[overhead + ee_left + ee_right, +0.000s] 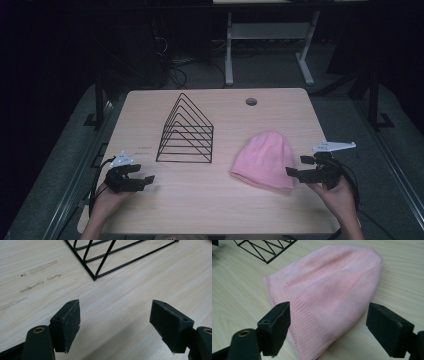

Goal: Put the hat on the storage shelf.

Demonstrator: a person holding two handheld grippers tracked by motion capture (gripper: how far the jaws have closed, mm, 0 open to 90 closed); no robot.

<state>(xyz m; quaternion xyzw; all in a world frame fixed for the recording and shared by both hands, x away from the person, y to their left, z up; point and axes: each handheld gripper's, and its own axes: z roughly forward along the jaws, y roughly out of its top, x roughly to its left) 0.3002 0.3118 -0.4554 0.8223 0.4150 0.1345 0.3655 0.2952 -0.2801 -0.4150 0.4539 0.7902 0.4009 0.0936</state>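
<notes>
— Where's the pink beanie [265, 160] relative to the wire rack [186, 131]?

— Flat on the tabletop [215, 210], just to the rack's right and a bit nearer the person, not touching it. Its long axis runs from the rounded crown, away from the person, to the ribbed brim on the near side.

— Which gripper is closer?

— The right gripper [299, 167], clearly. It sits at the beanie's right edge near the brim, jaws spread wide and empty, pointing left at the fabric. In the right gripper view the beanie [324, 295] lies straight ahead between the jaws.

— And the other?

— The left gripper [144, 174] hovers off the rack's near-left corner, jaws also wide apart, holding nothing, well apart from the beanie.
</notes>
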